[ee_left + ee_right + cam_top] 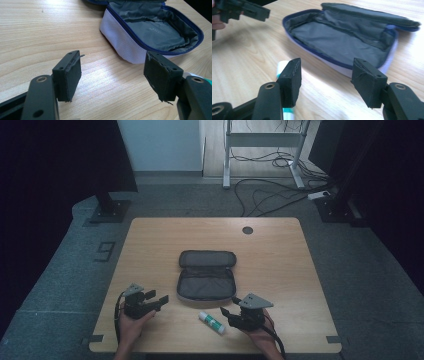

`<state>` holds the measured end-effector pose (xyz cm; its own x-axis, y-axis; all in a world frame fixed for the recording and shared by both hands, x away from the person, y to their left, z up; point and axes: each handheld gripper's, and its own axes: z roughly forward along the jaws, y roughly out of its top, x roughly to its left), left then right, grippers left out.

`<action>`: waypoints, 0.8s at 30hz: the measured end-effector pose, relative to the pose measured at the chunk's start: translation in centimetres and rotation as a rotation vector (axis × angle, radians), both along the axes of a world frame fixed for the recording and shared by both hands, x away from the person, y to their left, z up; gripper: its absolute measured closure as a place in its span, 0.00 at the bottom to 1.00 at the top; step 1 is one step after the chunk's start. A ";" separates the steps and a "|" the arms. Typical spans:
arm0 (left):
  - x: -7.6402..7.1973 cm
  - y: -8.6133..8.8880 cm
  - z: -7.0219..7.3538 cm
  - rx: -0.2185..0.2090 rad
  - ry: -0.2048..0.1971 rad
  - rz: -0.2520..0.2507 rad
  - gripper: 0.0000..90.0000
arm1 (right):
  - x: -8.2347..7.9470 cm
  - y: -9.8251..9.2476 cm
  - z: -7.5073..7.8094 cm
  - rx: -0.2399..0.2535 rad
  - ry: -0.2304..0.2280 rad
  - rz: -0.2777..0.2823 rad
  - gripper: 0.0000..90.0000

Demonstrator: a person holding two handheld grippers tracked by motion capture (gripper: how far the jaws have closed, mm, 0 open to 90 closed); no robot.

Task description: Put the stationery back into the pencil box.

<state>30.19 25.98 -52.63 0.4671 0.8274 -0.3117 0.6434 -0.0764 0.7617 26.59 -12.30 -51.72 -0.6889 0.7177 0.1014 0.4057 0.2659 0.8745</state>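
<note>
Left gripper [161,301]: jaws spread wide, nothing between the pads, hovering low over bare wooden table [280,255]. Open pencil case [206,275] sits just ahead of it and to its right; in the left gripper view the case's near white wall [125,45] lies a little beyond the right-hand pad.

Glue stick [212,322] lies flat between the two grippers, nearer the right one and just off its tips, just in front of the case's open tray.

Right gripper [226,313]: jaws also apart, gripping nothing. In the right gripper view the stick [282,67] is partly hidden behind the left-hand pad, so it is off centre, not between the pads.

Step in hand, as I judge it: right gripper picks up the stick, then drops it into the case. To do it well: shift toward the stick until it sits centred in the gap, turn so the pads cross its long axis, come down low, close on the mid-body. Left gripper could steady the case rim.

Stick's long axis runs diagonally in the high view, from far-left to near-right; which end is the cap I cannot tell.
</note>
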 end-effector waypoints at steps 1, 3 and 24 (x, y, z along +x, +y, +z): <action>0.0 0.1 0.0 -0.002 -0.001 0.004 0.34 | -0.1 0.2 -0.1 -0.002 0.001 0.008 0.45; -0.1 0.2 0.0 -0.002 -0.003 0.007 0.34 | -0.2 0.5 -0.2 -0.006 0.004 0.019 0.45; -0.1 0.1 -0.1 0.007 0.008 -0.004 0.34 | -1.2 3.7 -1.6 -0.048 0.045 0.106 0.46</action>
